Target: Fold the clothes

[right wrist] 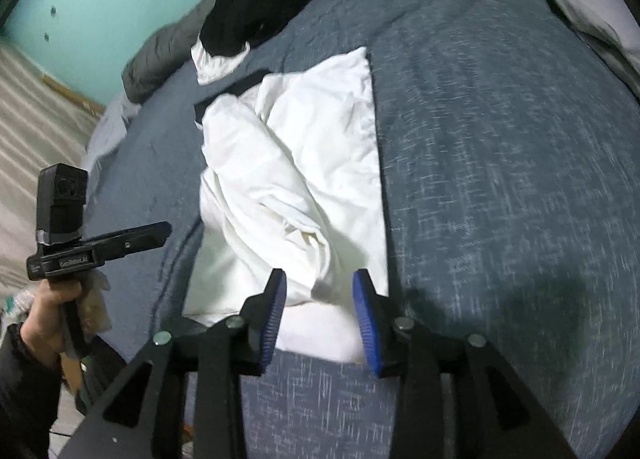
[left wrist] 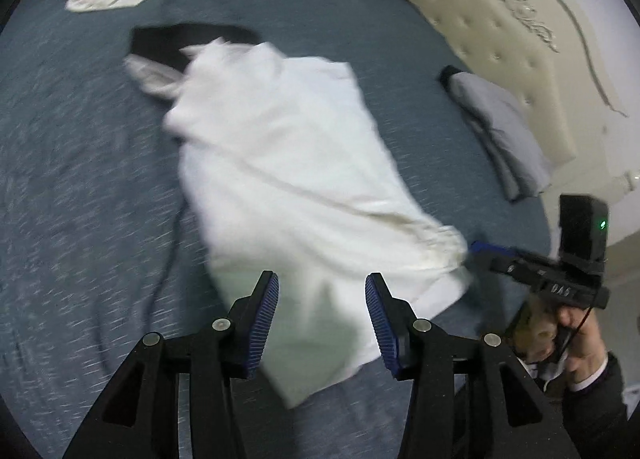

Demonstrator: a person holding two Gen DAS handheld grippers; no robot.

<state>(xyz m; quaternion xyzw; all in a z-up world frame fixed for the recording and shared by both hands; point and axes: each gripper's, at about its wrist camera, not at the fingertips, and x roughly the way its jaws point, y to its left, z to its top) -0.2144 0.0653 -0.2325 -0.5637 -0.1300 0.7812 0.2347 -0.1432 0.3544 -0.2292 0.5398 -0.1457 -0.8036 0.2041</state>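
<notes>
**White garment on the bed, both claws open**

The white garment (left wrist: 288,163) lies rumpled mid-bed (left wrist: 80,179). Your left claw (left wrist: 322,323) and right claw (right wrist: 319,315) hover open over its near edge, gripping nothing. Black clothing (right wrist: 256,7) sits at 11 o'clock.

left gripper (left wrist: 322,313) and right gripper (right wrist: 319,309) both hover with jaws spread apart, gripping nothing.

Black fingers (left wrist: 260,323) with ribbed blue pads, seemingly dark sleeves
</notes>
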